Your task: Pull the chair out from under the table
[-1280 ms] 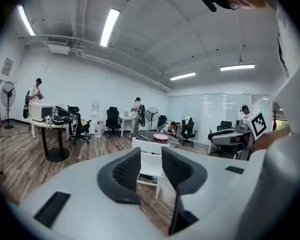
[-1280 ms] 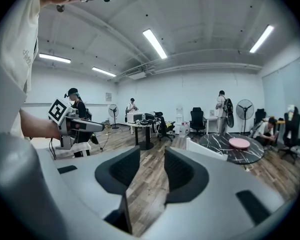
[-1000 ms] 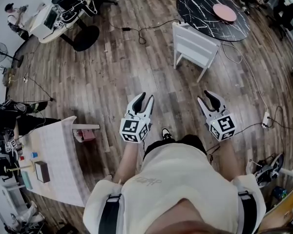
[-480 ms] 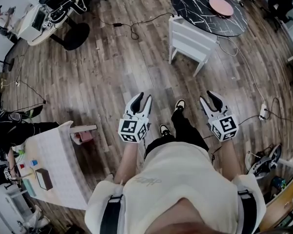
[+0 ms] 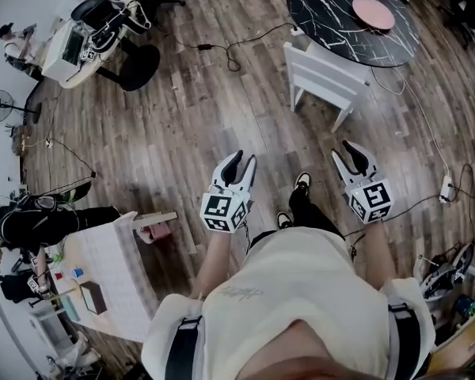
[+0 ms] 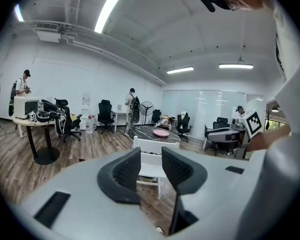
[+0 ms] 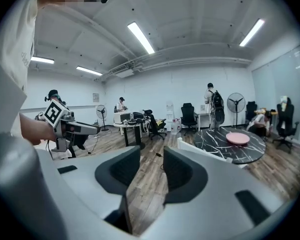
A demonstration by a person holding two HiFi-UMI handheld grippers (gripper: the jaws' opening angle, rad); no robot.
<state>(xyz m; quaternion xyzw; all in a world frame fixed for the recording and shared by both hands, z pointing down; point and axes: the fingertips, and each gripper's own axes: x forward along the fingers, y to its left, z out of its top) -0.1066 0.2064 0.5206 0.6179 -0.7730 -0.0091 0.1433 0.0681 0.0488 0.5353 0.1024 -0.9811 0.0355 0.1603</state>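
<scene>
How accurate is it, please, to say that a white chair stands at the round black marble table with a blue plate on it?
The plate is pink, not blue, as the head view shows; the white chair does stand at the round black marble table.

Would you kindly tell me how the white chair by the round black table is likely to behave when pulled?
The white chair looks rigid, probably wood, so it should move as one piece. Its slim frame suggests it is fairly light. On the plank floor its legs should slide, though pulling high might tip it.
</scene>
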